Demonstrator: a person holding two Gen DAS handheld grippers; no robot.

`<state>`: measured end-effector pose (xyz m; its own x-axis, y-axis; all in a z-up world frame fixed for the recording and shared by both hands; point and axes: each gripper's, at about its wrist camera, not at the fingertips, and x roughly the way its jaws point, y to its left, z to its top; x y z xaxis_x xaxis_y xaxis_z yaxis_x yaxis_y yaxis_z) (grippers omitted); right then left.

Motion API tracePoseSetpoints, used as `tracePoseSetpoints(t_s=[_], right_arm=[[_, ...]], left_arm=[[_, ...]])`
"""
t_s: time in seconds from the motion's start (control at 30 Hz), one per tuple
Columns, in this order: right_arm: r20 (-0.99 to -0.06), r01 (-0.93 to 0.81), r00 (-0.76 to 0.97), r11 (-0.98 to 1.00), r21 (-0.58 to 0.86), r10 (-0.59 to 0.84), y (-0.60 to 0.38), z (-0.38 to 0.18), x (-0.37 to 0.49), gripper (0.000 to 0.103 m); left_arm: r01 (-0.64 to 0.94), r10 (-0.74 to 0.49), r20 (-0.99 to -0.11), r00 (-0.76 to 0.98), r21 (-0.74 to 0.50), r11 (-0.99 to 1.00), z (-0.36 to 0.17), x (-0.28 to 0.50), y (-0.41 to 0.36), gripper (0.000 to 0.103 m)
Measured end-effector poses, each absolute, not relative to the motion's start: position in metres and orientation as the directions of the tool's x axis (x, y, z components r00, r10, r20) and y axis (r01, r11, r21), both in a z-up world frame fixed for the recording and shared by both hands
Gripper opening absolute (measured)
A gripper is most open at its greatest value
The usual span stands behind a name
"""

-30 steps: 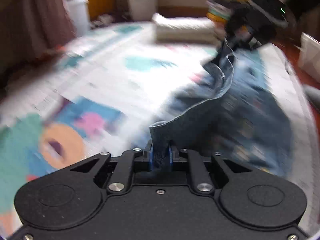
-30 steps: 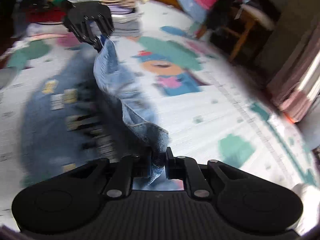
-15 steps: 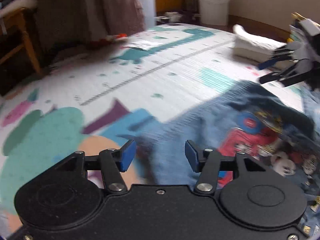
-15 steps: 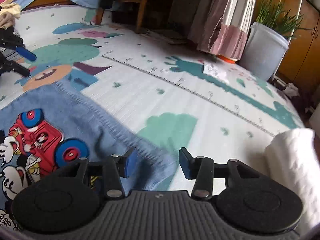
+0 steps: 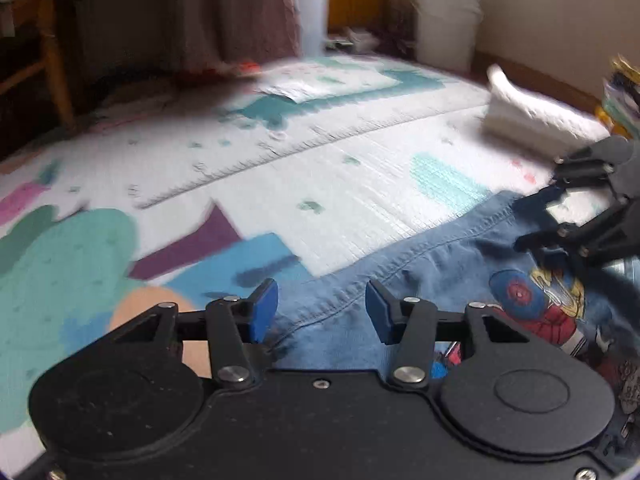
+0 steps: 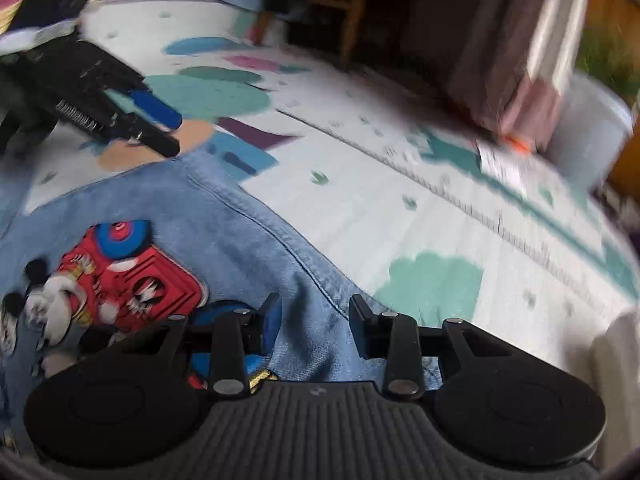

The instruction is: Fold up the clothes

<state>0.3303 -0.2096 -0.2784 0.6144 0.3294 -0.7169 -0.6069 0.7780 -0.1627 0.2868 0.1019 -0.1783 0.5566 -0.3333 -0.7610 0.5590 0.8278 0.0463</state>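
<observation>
A blue denim garment (image 5: 432, 276) with cartoon patches lies flat on the colourful play mat (image 5: 280, 160); it also shows in the right wrist view (image 6: 224, 240). My left gripper (image 5: 322, 310) is open and empty, just above the garment's hemmed edge. My right gripper (image 6: 314, 318) is open and empty over the same edge further along. Each gripper shows in the other's view, the right gripper (image 5: 560, 216) at right and the left gripper (image 6: 132, 116) at upper left.
A folded white cloth (image 5: 536, 116) lies on the mat beyond the garment, with a stack of clothes (image 5: 622, 96) next to it. White buckets (image 5: 446, 24) and a curtain (image 5: 236, 12) stand at the far edge. A wooden chair (image 5: 44, 48) is at left.
Both grippers let go of the denim edge they held up a second ago and opened. The garment now lies flat on the mat. Both grippers have since shifted slightly over its edge.
</observation>
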Motion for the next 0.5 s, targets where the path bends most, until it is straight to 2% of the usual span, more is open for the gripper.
tracePoseSetpoints(t_s=[0.07,0.1,0.17,0.23,0.27,0.3,0.33,0.37,0.4,0.47,0.5], right_arm=[[-0.766,-0.539,0.583,0.834,-0.116,0.27,-0.223,-0.289,0.341,0.041],[-0.734,-0.506,0.607,0.86,-0.063,0.304,-0.236,-0.283,0.338,0.041],[-0.684,-0.487,0.653,0.872,-0.049,0.326,-0.255,-0.277,0.329,0.041],[-0.718,-0.488,0.634,0.869,-0.084,0.287,-0.262,-0.285,0.33,0.041],[-0.725,-0.486,0.626,0.871,-0.076,0.287,-0.267,-0.287,0.33,0.04],[-0.735,-0.492,0.616,0.867,-0.078,0.283,-0.267,-0.291,0.33,0.039],[-0.742,-0.508,0.609,0.856,-0.095,0.279,-0.265,-0.294,0.33,0.039],[-0.75,-0.523,0.602,0.845,-0.112,0.273,-0.262,-0.292,0.331,0.039],[-0.764,-0.533,0.592,0.836,-0.131,0.257,-0.257,-0.288,0.334,0.037],[-0.727,-0.574,0.63,0.795,-0.199,0.273,-0.251,-0.274,0.325,0.035],[-0.702,-0.6,0.642,0.771,-0.212,0.307,-0.251,-0.268,0.319,0.035]], left_arm=[[0.605,-0.296,-0.764,0.574,0.151,0.782,-0.193,0.288,0.092,0.052],[0.582,-0.266,-0.764,0.587,0.169,0.796,-0.194,0.291,0.087,0.045],[0.574,-0.324,-0.695,0.641,0.155,0.804,-0.186,0.282,0.08,0.042],[0.594,-0.368,-0.666,0.649,0.141,0.792,-0.193,0.275,0.069,0.044],[0.582,-0.351,-0.677,0.647,0.142,0.801,-0.201,0.279,0.068,0.045],[0.561,-0.319,-0.695,0.644,0.146,0.815,-0.21,0.286,0.068,0.051],[0.54,-0.287,-0.713,0.639,0.151,0.828,-0.22,0.292,0.068,0.062],[0.519,-0.255,-0.731,0.634,0.157,0.841,-0.229,0.299,0.068,0.062],[0.497,-0.222,-0.747,0.626,0.163,0.853,-0.239,0.306,0.068,0.048],[0.514,-0.263,-0.684,0.68,0.189,0.837,-0.234,0.295,0.066,0.047],[0.516,-0.297,-0.657,0.693,0.164,0.841,-0.229,0.286,0.068,0.047]])
